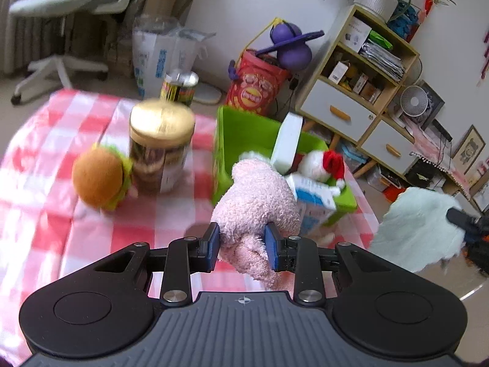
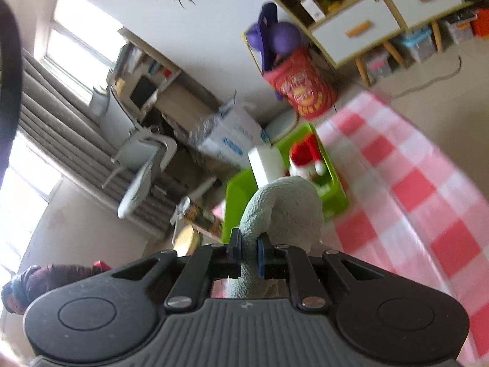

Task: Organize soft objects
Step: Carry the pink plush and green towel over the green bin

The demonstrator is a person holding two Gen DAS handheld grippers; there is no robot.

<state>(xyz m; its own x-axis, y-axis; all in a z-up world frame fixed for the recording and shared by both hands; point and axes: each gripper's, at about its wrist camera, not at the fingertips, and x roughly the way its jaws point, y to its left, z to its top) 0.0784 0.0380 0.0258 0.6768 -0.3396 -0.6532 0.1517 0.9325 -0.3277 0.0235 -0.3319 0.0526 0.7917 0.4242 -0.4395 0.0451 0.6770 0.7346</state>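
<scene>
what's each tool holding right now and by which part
The left tool pinches the pink plush toy near its lower end. The right tool is clamped on a narrow fold of the pale green plush toy.

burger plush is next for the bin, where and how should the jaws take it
Grip the burger plush across its orange bun, coming from above on its left side. It lies tipped on edge, and the gold-lidded jar crowds its right side, so the left and top are open.

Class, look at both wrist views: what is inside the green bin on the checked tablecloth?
Inside the green bin are a white box, a white plush with a red hat and a blue-and-white carton. The pink plush hides anything lower.
</scene>
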